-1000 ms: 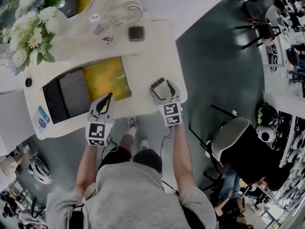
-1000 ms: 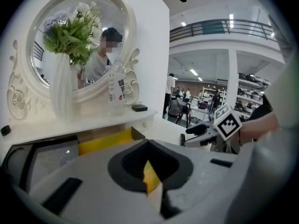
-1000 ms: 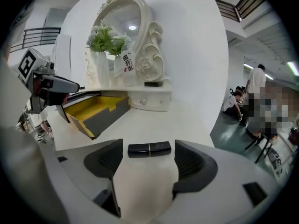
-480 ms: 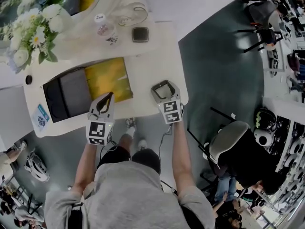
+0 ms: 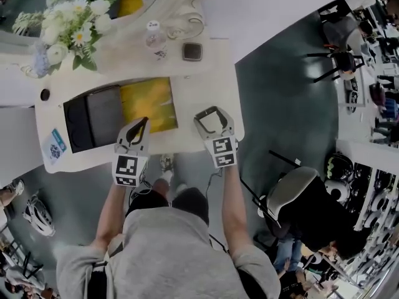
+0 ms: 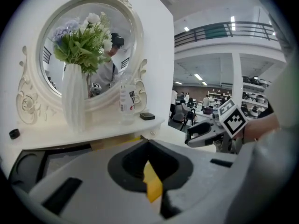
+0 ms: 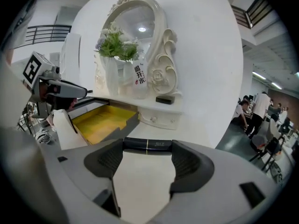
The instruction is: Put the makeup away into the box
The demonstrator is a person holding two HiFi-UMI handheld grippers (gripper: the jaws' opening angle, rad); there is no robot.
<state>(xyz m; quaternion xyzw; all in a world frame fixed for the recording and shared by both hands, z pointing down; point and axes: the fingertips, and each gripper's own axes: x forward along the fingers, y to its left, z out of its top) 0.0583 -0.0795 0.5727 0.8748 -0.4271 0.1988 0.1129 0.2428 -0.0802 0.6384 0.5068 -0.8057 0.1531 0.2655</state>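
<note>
The right gripper (image 5: 211, 113) hung over bare tabletop (image 5: 196, 83) near its near edge, just right of the open box (image 5: 146, 101). It was clamped on a black tube (image 7: 147, 145) with a thin gold band. The tube lay crosswise, pinched end to end between the two fingertips, so the makeup was up in the jaws and not in the box.

Over on the left, the left gripper (image 5: 142, 125) had its jaws pressed together with nothing between them. Only a sliver of the box's yellow lining showed through the slit. Its tips sat above the near edge of that yellow tray.

The box lay flat on the tabletop, its yellow compartment on the right, and a dark panel (image 5: 93, 117) lay just beside it on the left.

At the far side stood an ornate white mirror (image 6: 79, 45), with a vase of flowers (image 5: 75, 27) before it at the left. Right of that came a clear bottle (image 5: 154, 36), then a small black compact (image 5: 192, 51).
</note>
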